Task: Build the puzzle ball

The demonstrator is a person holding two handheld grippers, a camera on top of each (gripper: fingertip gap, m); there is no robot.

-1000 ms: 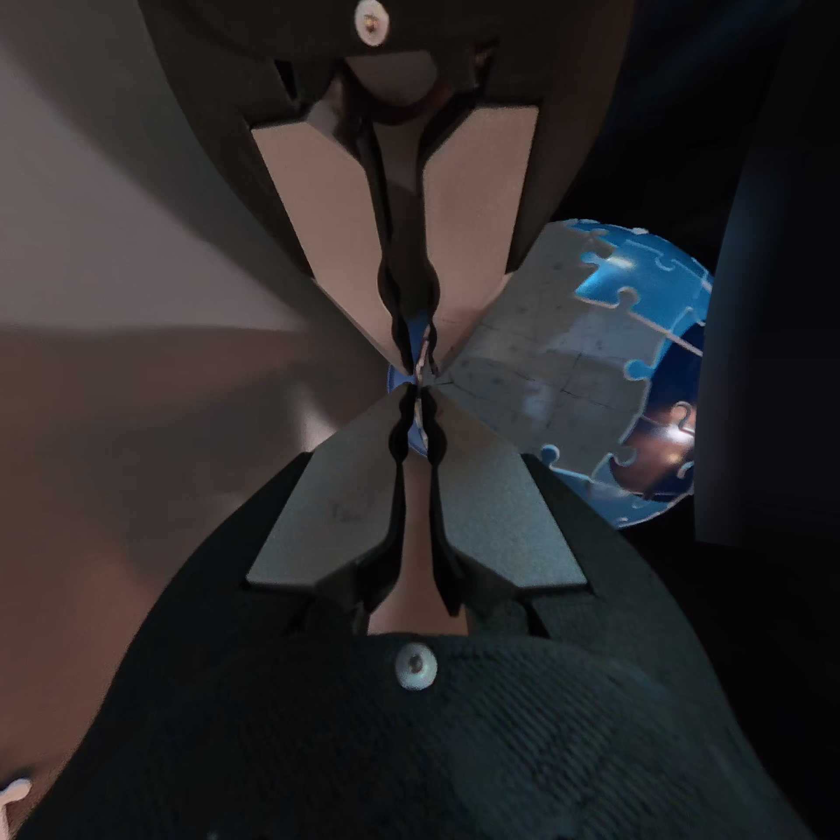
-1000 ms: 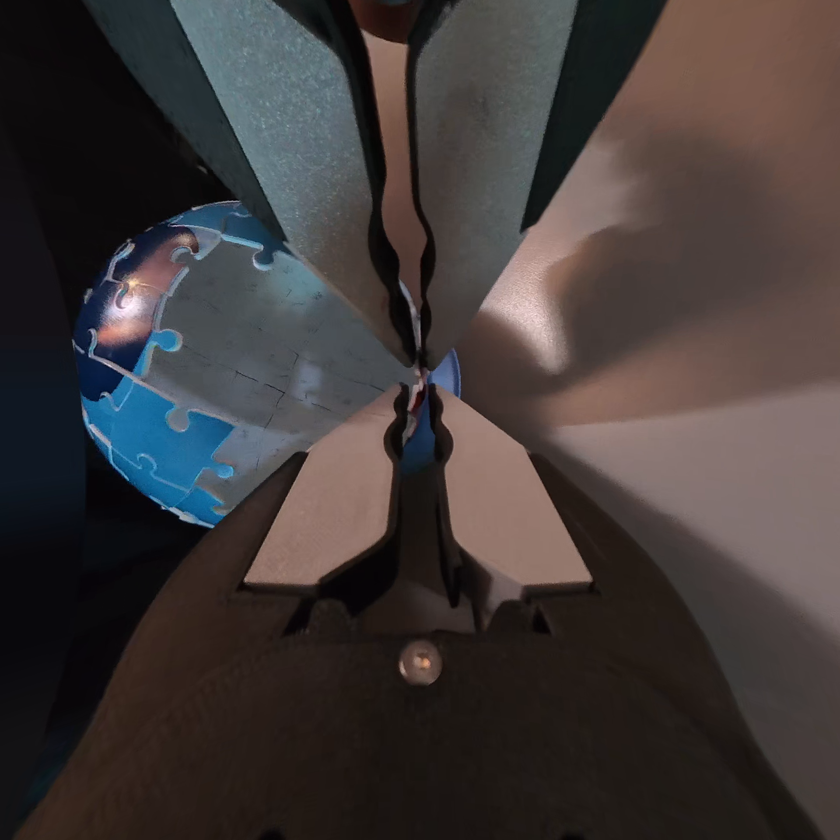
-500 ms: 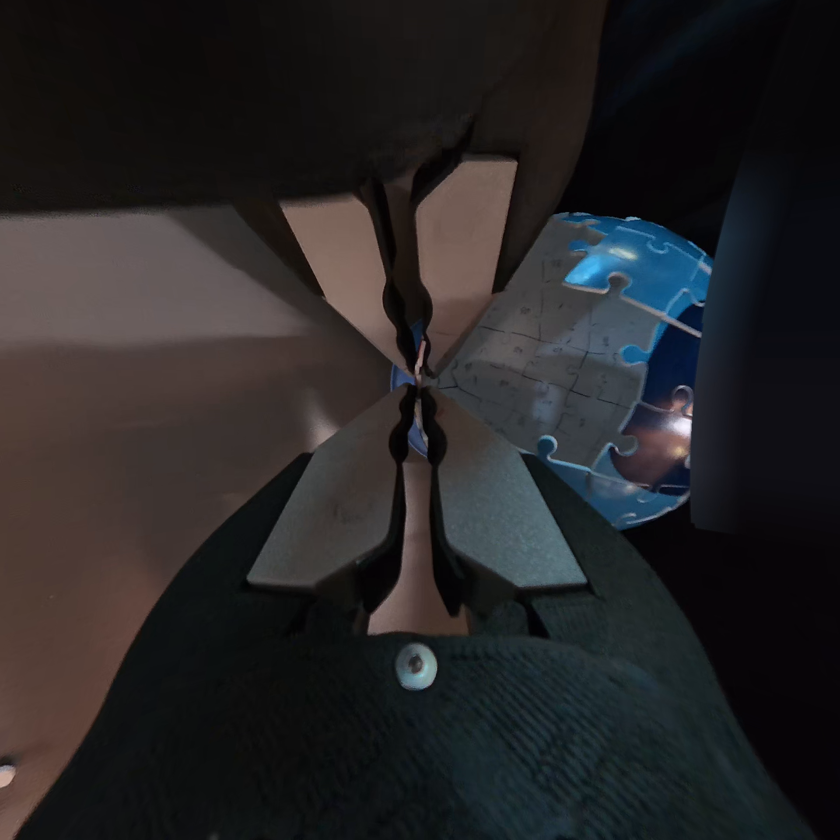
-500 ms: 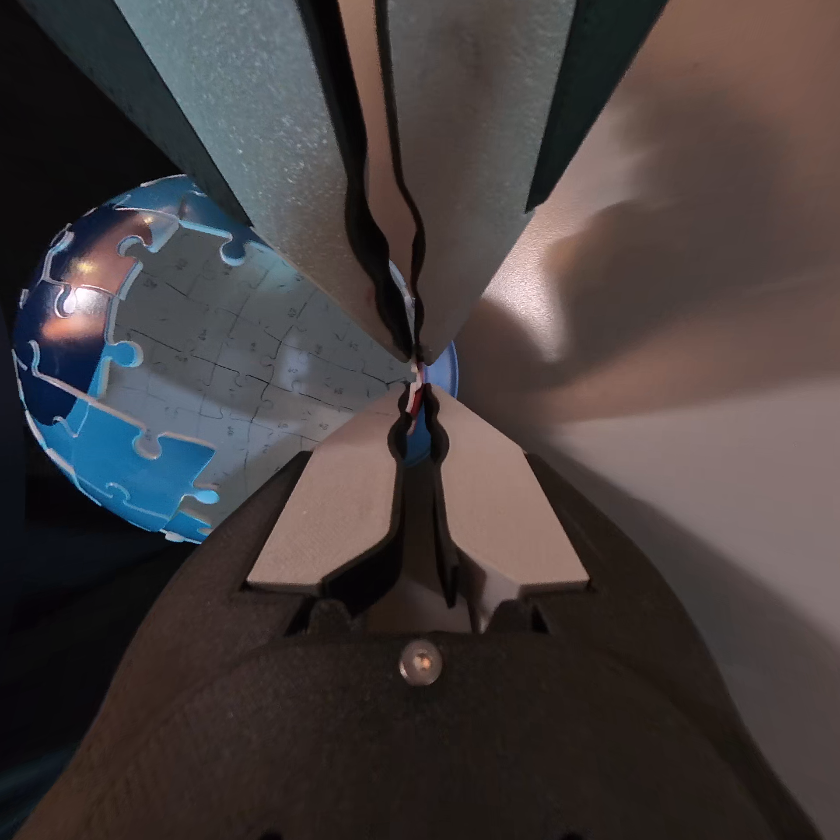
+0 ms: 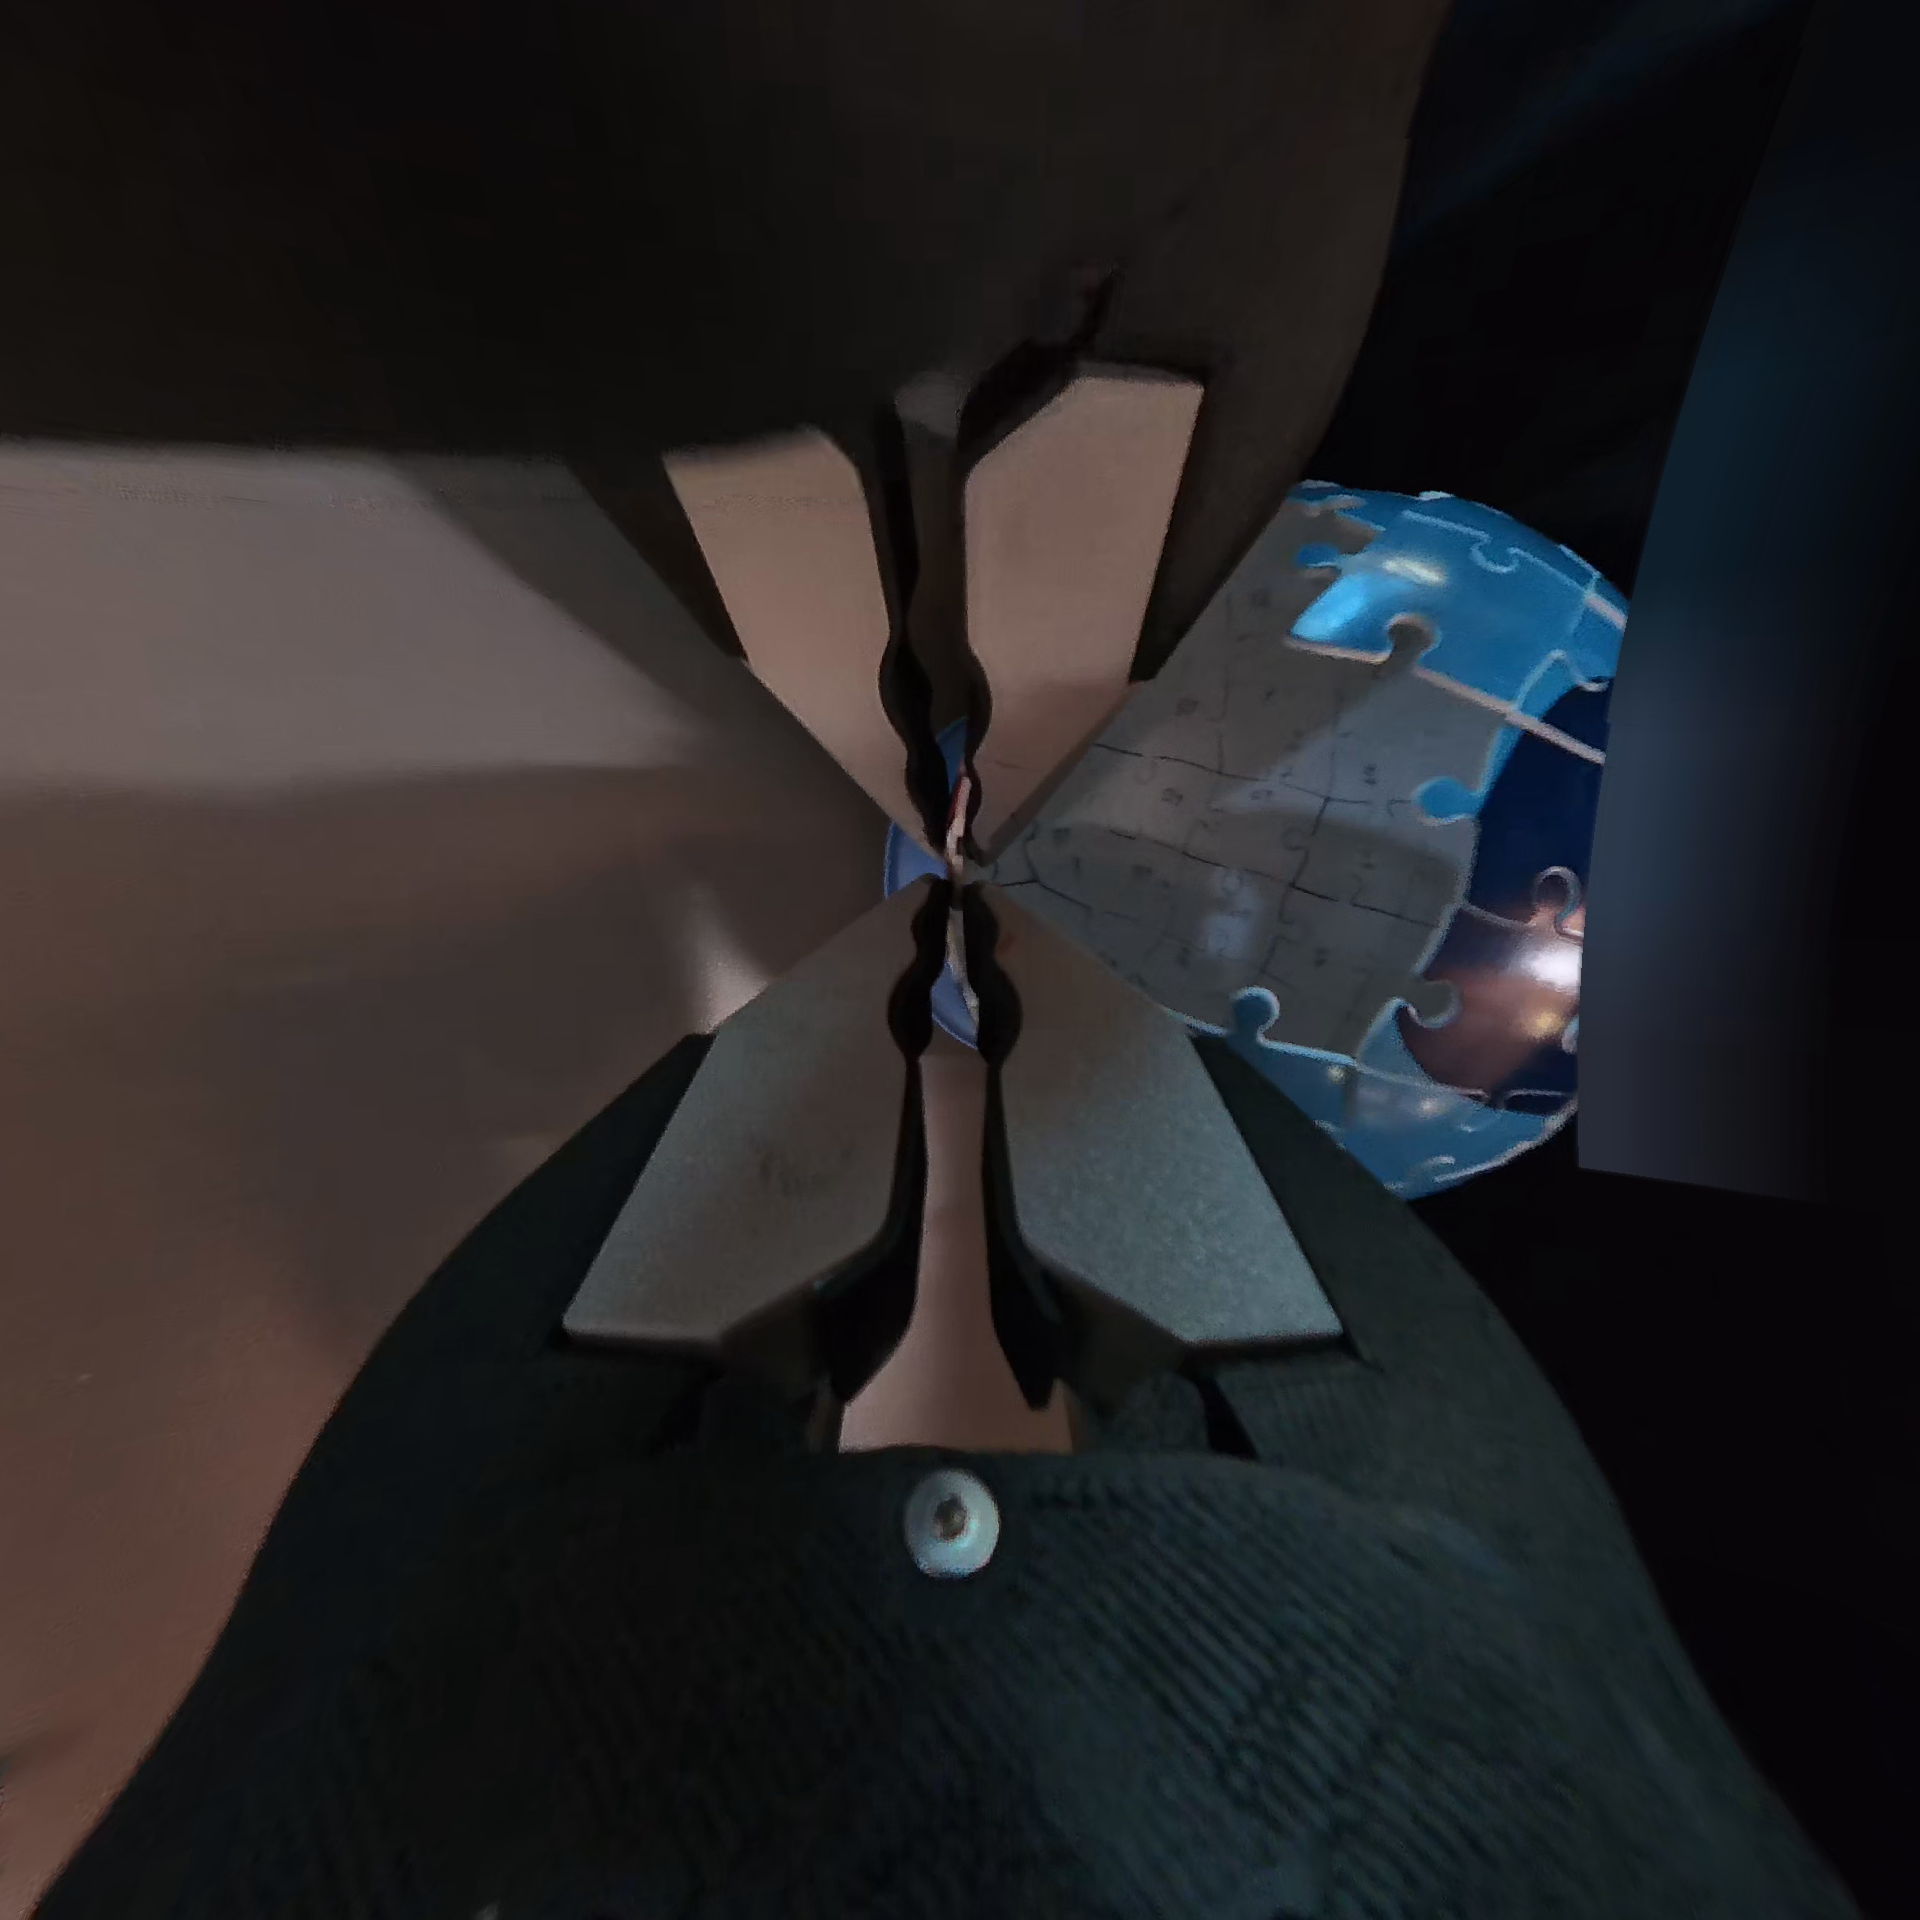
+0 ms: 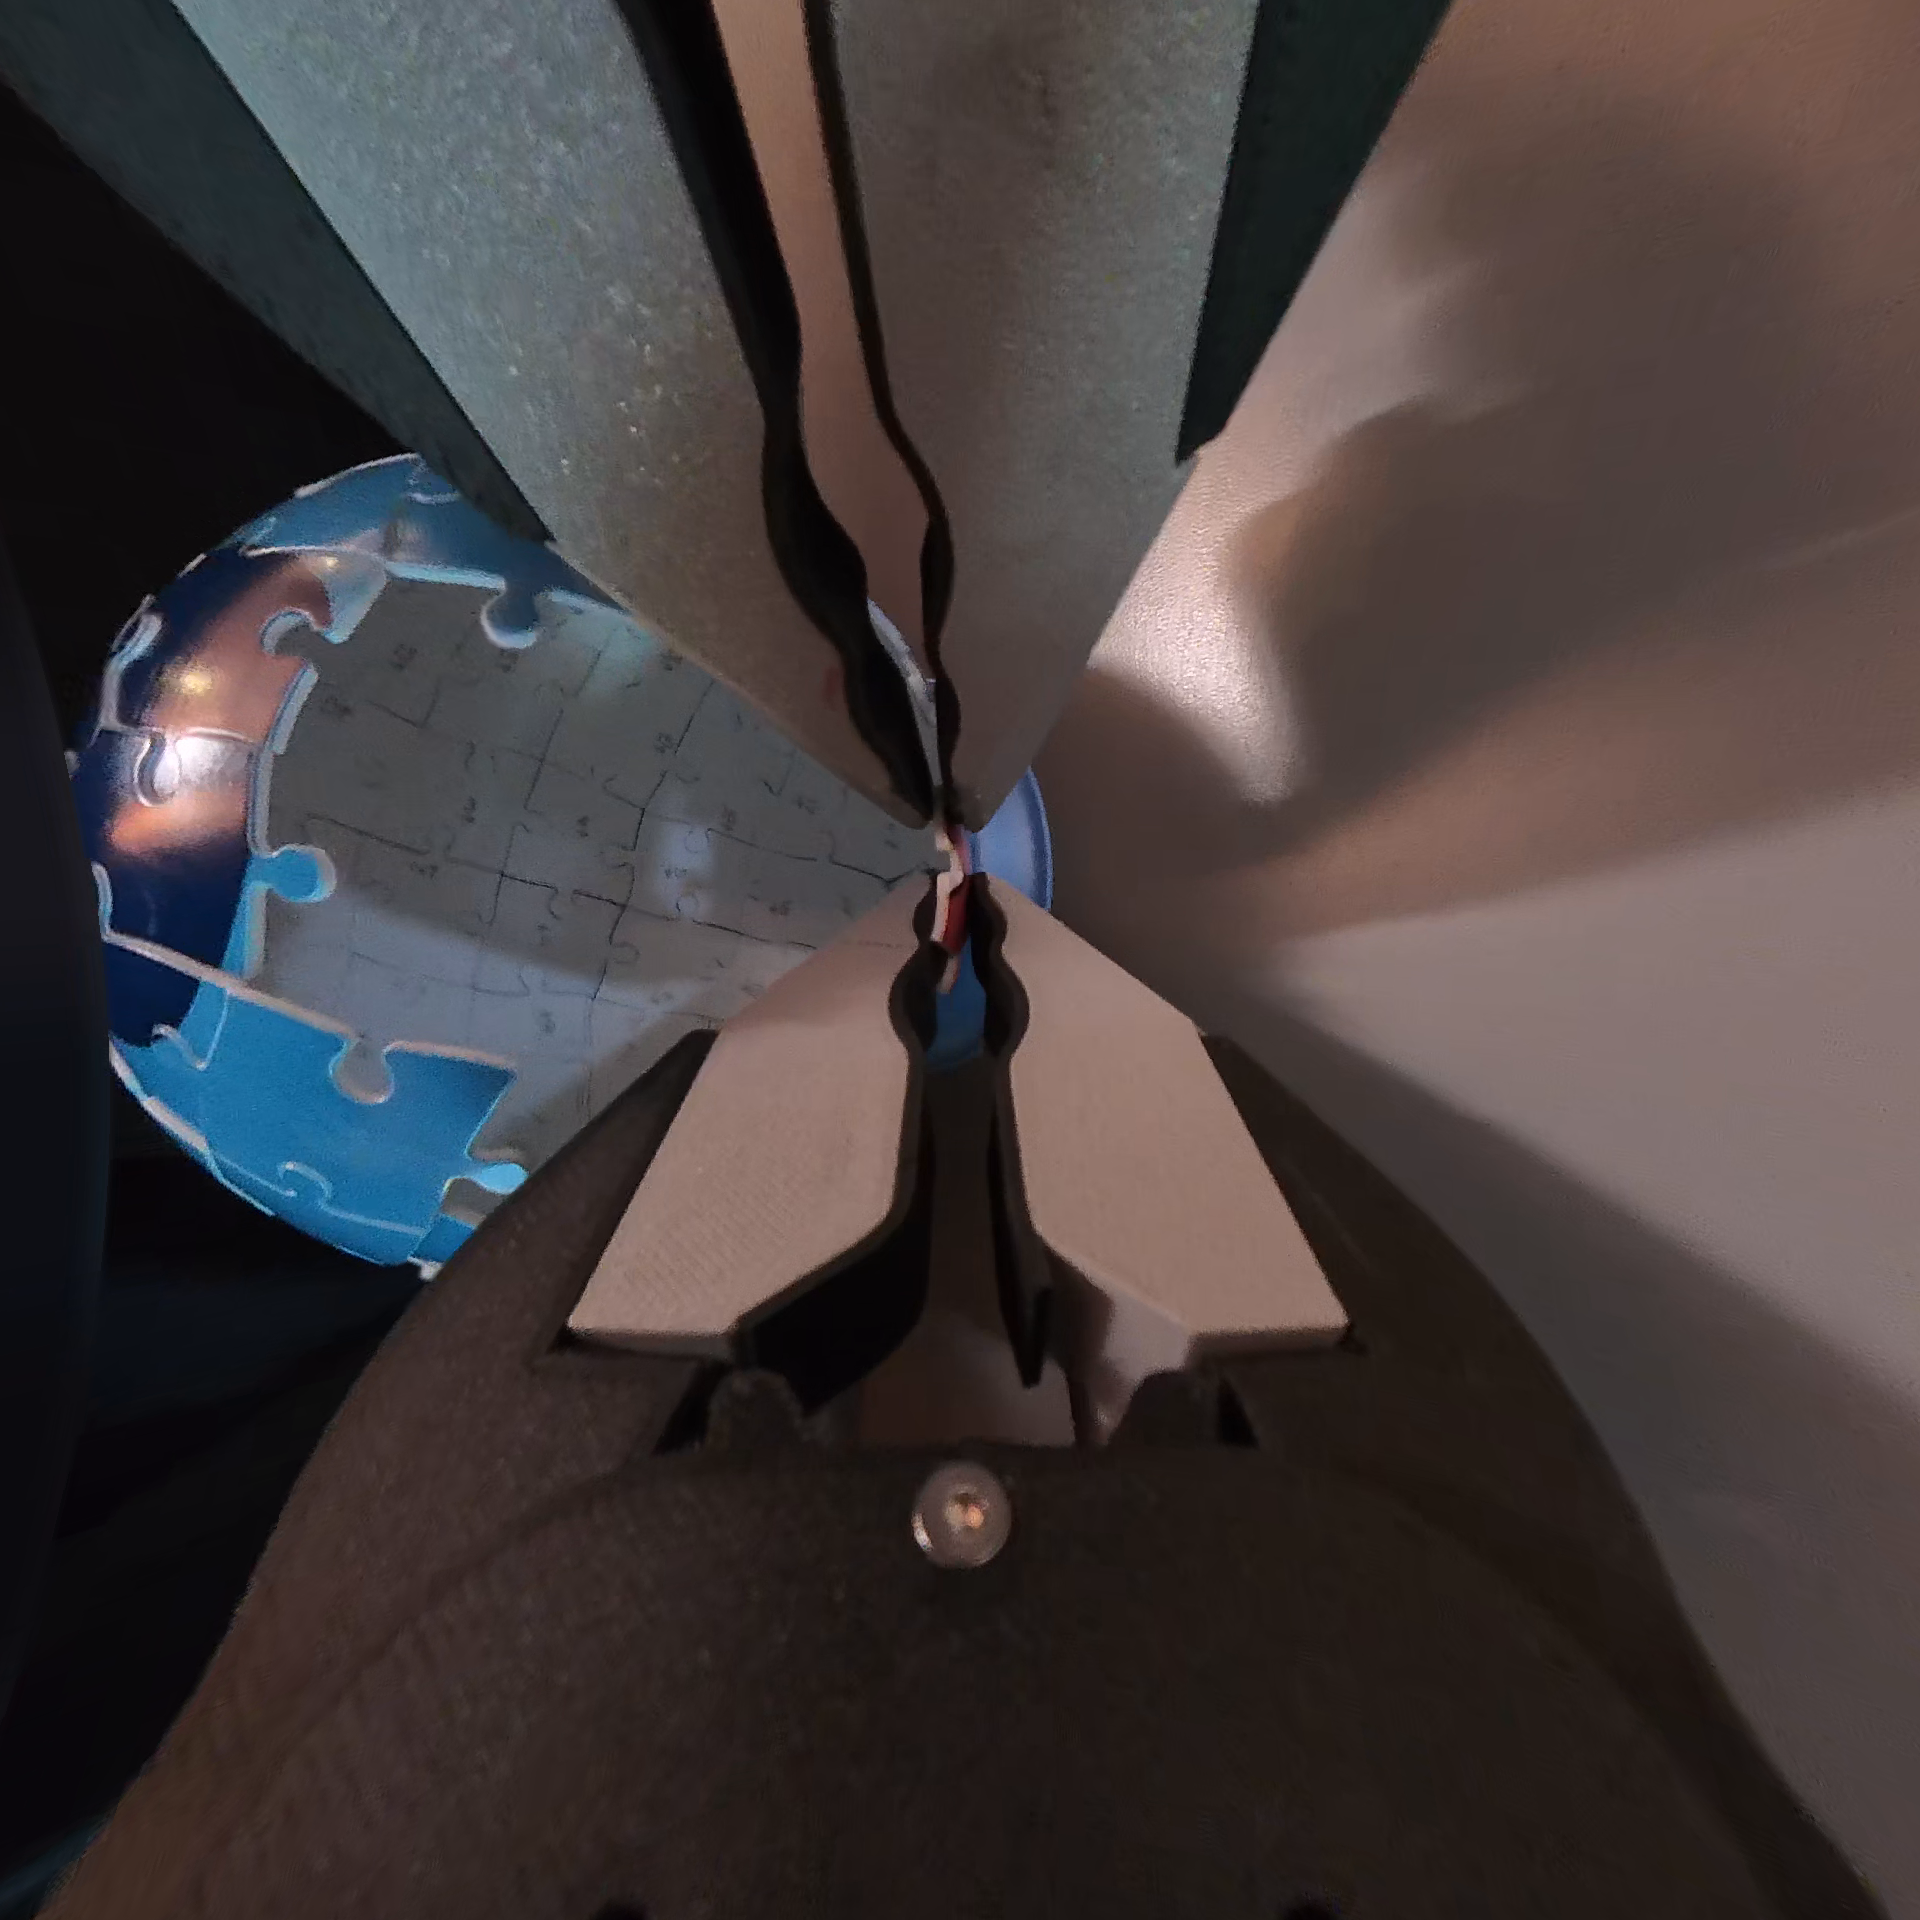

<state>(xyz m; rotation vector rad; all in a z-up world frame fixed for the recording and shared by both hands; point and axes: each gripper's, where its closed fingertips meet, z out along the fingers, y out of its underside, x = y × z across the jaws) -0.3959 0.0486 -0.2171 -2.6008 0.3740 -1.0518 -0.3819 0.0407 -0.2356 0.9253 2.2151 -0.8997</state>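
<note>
The puzzle ball (image 5: pixel 1299 862) is a part-built shell, glossy blue outside and grey inside, with its open side facing the cameras. It also shows in the right wrist view (image 6: pixel 468 862). My left gripper (image 5: pixel 951 914) is shut on the thin edge of the ball's rim. My right gripper (image 6: pixel 951 914) is shut on the same rim from the opposite side, tip to tip with the left one. A thin red-and-white piece edge (image 6: pixel 948 899) shows between the tips. The right gripper (image 5: pixel 961 821) comes down from the top of the left wrist view. The left gripper (image 6: pixel 940 800) comes down from the top of the right wrist view.
A pale beige surface (image 5: pixel 312 831) lies behind the grippers, with their shadows on it; it also shows in the right wrist view (image 6: pixel 1558 1039). Dark blue-black shapes (image 5: pixel 1766 623) stand close behind the ball.
The two grippers have closed in on each other's cameras and fill more of each view. The ball has turned slightly on the held rim. Both stay shut.
</note>
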